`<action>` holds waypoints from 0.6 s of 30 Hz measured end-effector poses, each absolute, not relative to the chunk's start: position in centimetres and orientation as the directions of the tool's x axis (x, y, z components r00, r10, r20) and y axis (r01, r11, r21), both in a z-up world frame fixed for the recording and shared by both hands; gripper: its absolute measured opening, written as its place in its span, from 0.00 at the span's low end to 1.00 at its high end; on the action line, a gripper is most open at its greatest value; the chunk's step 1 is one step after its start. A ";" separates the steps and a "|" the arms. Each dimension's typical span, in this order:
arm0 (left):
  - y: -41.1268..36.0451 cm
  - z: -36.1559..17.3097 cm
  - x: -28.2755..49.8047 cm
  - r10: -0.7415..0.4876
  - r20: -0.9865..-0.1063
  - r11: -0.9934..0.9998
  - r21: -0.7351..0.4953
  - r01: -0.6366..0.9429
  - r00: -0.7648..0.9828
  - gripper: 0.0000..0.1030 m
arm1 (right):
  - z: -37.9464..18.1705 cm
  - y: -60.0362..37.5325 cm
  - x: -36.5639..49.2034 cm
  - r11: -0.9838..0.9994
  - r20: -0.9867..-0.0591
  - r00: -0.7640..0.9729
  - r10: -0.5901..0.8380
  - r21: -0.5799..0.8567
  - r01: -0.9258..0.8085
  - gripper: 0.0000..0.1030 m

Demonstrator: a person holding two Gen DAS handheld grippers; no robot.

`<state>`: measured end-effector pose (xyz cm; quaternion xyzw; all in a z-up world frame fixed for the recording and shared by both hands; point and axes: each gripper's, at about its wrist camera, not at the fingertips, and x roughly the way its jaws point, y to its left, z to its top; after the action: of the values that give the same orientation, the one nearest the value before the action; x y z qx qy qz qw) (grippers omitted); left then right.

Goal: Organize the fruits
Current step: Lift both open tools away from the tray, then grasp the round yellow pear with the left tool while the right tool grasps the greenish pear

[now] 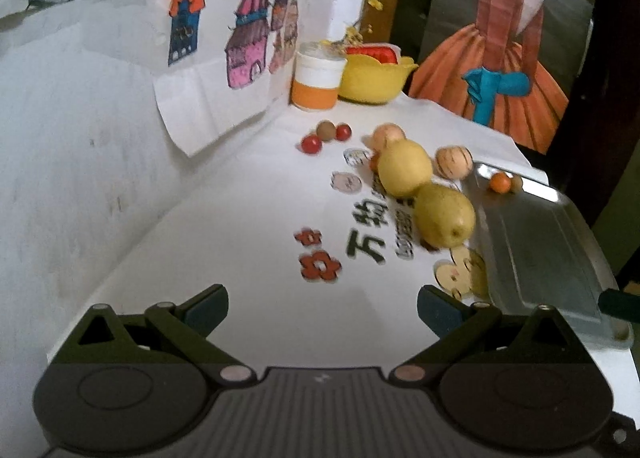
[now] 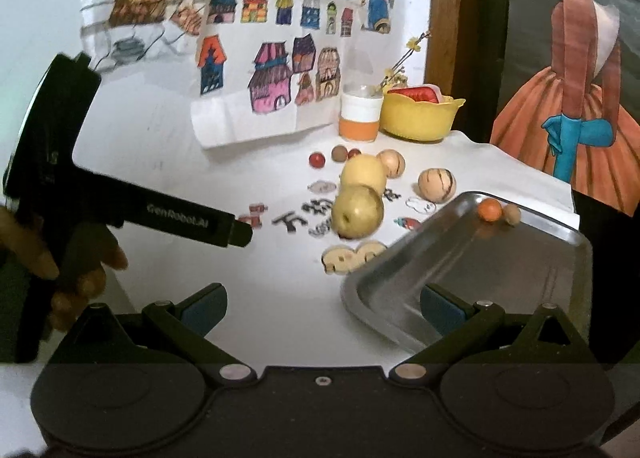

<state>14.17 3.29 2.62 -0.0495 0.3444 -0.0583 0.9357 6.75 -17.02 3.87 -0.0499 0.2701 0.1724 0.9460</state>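
Two yellow pears [image 1: 444, 215] [image 1: 405, 167] lie mid-table, with two striped tan fruits [image 1: 453, 162] [image 1: 388, 135] behind them. Small red and brown fruits [image 1: 327, 133] sit farther back. A steel tray [image 1: 540, 242] on the right holds a small orange fruit [image 1: 500, 181] and a brown one [image 2: 511, 213]. My left gripper [image 1: 322, 306] is open over bare tablecloth, short of the near pear [image 2: 357, 211]. My right gripper [image 2: 322, 308] is open too, its right finger above the tray's [image 2: 460, 270] near corner. The left gripper's body [image 2: 188, 217] shows at the left of the right wrist view.
A yellow bowl [image 1: 374, 79] with something red in it and a white-and-orange jar [image 1: 318, 77] stand at the back by the wall. Drawings hang on the wall [image 1: 224, 37]. The table edge drops off at the right beyond the tray. A hand [image 2: 80, 270] grips the left tool.
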 end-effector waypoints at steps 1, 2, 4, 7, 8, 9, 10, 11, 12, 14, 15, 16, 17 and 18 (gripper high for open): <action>3.5 2.8 14.6 -0.143 -0.633 0.988 -0.135 0.074 0.761 1.00 | 3.9 -16.8 7.1 0.937 -0.523 0.799 0.297 0.000 -0.348 0.99; 3.6 2.8 15.0 -0.144 -0.629 0.988 -0.138 0.072 0.764 1.00 | 4.0 -16.6 7.6 0.941 -0.517 0.807 0.287 -0.006 -0.339 0.99; 4.0 3.1 15.9 -0.147 -0.620 0.987 -0.148 0.069 0.770 1.00 | 4.0 -16.1 8.3 0.947 -0.505 0.822 0.263 -0.029 -0.321 0.99; 4.5 3.2 17.4 -0.159 -0.611 0.983 -0.172 0.066 0.775 1.00 | 4.0 -15.4 9.7 0.946 -0.494 0.836 0.239 -0.074 -0.314 0.99; 4.6 3.2 18.0 -0.164 -0.611 0.981 -0.184 0.062 0.775 1.00 | 3.9 -15.2 10.2 0.946 -0.492 0.839 0.231 -0.089 -0.313 0.99; 4.8 3.1 18.4 -0.168 -0.610 0.979 -0.192 0.061 0.774 1.00 | 3.8 -15.1 10.6 0.945 -0.493 0.840 0.227 -0.097 -0.312 0.99; 4.8 3.0 19.0 -0.176 -0.609 0.977 -0.202 0.063 0.774 1.00 | 3.8 -14.9 11.1 0.945 -0.496 0.839 0.224 -0.101 -0.311 0.99; 4.9 3.0 19.4 -0.182 -0.607 0.976 -0.209 0.065 0.774 1.00 | 3.6 -14.8 11.6 0.945 -0.499 0.837 0.223 -0.100 -0.311 0.99; 4.8 2.9 19.9 -0.188 -0.606 0.974 -0.216 0.068 0.773 1.00 | 3.5 -14.7 12.1 0.946 -0.504 0.835 0.222 -0.098 -0.310 0.99; 4.6 2.7 20.9 -0.202 -0.604 0.971 -0.227 0.076 0.771 1.00 | 3.1 -14.5 13.2 0.947 -0.511 0.832 0.216 -0.096 -0.305 0.99; 4.4 2.6 21.4 -0.210 -0.603 0.969 -0.231 0.083 0.769 1.00 | 2.9 -14.4 13.6 0.948 -0.512 0.832 0.211 -0.100 -0.302 0.99; 4.2 2.6 21.9 -0.220 -0.603 0.967 -0.236 0.093 0.766 1.00 | 2.7 -14.2 14.0 0.948 -0.511 0.835 0.204 -0.109 -0.298 0.99; 3.9 2.5 22.4 -0.229 -0.603 0.966 -0.240 0.100 0.764 1.00 | 2.5 -14.1 14.3 0.948 -0.509 0.838 0.194 -0.123 -0.294 0.99; 3.7 2.4 22.9 -0.241 -0.602 0.963 -0.248 0.109 0.761 1.00 | 2.3 -13.9 14.7 0.946 -0.507 0.842 0.183 -0.143 -0.292 0.99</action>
<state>22.87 3.70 2.44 -0.0993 0.3327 -0.0936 0.9331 14.71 -13.86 2.30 -0.1080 0.2519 0.1244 0.9536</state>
